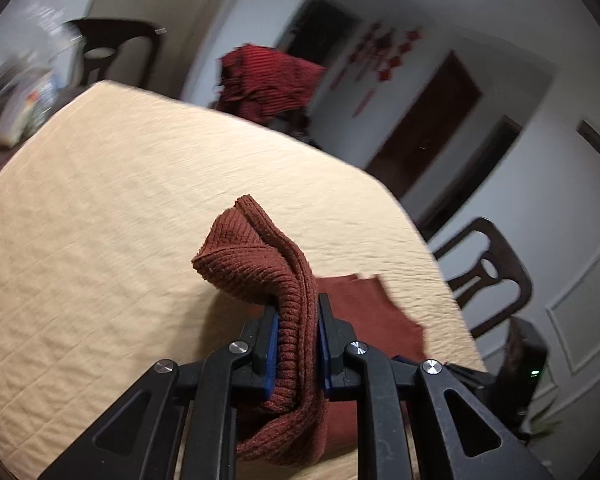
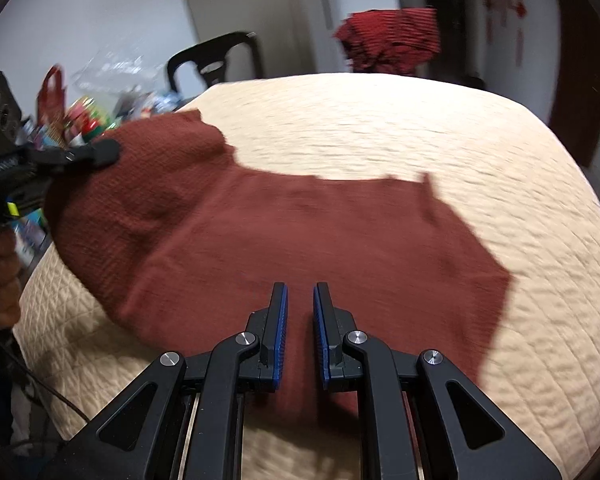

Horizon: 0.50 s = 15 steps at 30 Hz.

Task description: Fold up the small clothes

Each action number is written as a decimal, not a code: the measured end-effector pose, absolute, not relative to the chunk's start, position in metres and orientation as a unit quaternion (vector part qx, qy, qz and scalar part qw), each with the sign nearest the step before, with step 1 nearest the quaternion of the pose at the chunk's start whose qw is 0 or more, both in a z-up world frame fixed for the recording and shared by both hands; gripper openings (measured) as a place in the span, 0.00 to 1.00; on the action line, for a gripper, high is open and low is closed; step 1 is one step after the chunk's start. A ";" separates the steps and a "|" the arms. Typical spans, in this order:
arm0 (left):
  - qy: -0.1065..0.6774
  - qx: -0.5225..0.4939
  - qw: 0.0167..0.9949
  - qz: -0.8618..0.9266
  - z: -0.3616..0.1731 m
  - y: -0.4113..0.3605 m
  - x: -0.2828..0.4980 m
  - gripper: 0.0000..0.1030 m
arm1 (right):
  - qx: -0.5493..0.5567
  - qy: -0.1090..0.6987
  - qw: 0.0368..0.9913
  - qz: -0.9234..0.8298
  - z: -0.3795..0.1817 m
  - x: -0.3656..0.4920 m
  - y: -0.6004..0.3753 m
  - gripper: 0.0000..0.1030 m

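Note:
A rust-red knit garment [image 2: 284, 240] lies spread on the cream quilted table [image 2: 440, 128]. My left gripper [image 1: 298, 300] is shut on a bunched ribbed part of this garment [image 1: 260, 264] and holds it lifted above the table. In the right wrist view the left gripper [image 2: 80, 156] shows at the far left, lifting that side of the garment. My right gripper [image 2: 300, 292] hovers just above the garment's near edge, jaws a little apart, with nothing between them.
A pile of dark red clothes [image 2: 388, 36] sits at the table's far side and also shows in the left wrist view [image 1: 268, 80]. Dark chairs [image 1: 488, 276] [image 2: 216, 60] stand around the table. Cluttered bags and packages [image 2: 84, 116] lie to the left.

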State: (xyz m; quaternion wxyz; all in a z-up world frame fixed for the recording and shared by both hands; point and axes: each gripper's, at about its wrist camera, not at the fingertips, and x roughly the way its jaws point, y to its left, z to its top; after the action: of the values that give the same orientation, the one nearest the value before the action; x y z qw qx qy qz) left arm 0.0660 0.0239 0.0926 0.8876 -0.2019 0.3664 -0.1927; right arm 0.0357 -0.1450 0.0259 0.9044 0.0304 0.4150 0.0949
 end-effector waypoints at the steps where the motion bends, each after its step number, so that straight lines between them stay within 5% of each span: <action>1: 0.364 -0.197 0.887 -0.204 0.098 0.014 0.068 0.17 | 0.040 0.412 0.906 0.085 0.028 0.032 -0.156 0.13; 15: 0.460 -0.116 0.810 -0.345 0.048 -0.152 0.101 0.22 | 0.121 0.386 0.915 0.016 0.038 -0.011 -0.240 0.13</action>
State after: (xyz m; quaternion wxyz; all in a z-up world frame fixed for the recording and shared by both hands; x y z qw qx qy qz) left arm 0.1010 -0.1525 0.0482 0.8096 -0.1161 0.4601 -0.3455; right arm -0.0115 -0.2404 0.0377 0.9145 0.1207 0.3858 0.0159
